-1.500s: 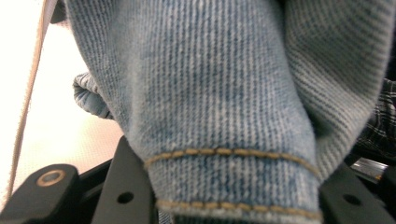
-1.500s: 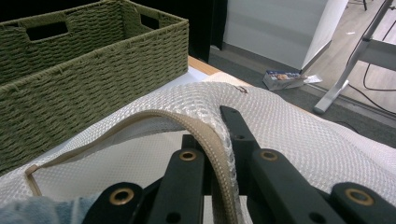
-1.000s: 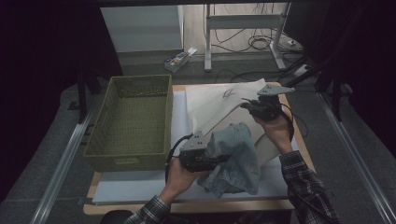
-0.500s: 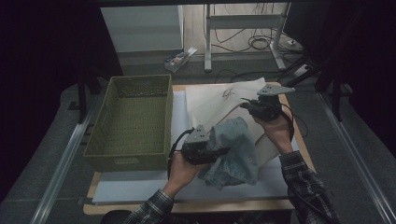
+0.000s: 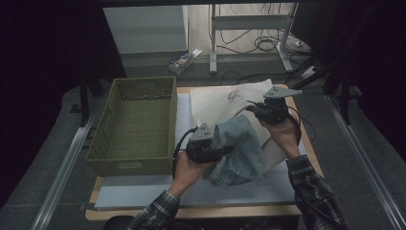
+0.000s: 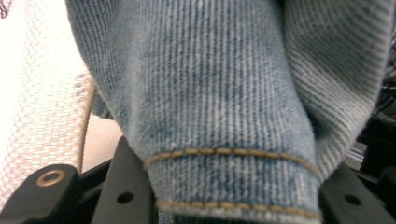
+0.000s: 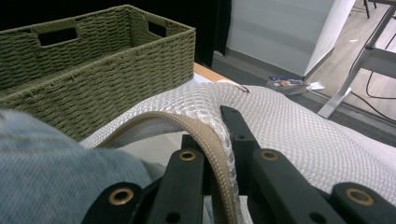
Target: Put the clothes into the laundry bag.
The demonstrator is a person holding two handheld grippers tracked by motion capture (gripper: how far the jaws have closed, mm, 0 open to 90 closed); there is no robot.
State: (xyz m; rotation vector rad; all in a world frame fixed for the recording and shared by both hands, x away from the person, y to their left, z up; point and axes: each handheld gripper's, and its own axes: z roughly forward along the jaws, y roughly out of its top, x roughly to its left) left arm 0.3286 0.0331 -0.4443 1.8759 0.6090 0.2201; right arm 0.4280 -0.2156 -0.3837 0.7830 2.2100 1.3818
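Observation:
A light-blue denim garment (image 5: 239, 148) hangs bunched over the white mat at mid-table. My left gripper (image 5: 206, 143) is shut on it. In the left gripper view the stitched denim hem (image 6: 210, 93) sits between the jaws of my left gripper (image 6: 233, 186). A white mesh bag (image 5: 225, 103) with a tan zipper lies behind it. My right gripper (image 5: 273, 108) is shut on the bag's zippered edge (image 7: 205, 135) and lifts it. The denim (image 7: 46, 163) rests right beside that raised edge.
A green woven basket (image 5: 136, 122) stands on the table's left half, and its wall (image 7: 93, 70) is close to the bag. A white mat (image 5: 143, 196) covers the wooden table. A small box (image 5: 184, 60) and desk legs with cables sit on the floor beyond.
My left gripper has carried the denim up and away from the person, closer to the held bag edge. The right gripper has stayed nearly still.

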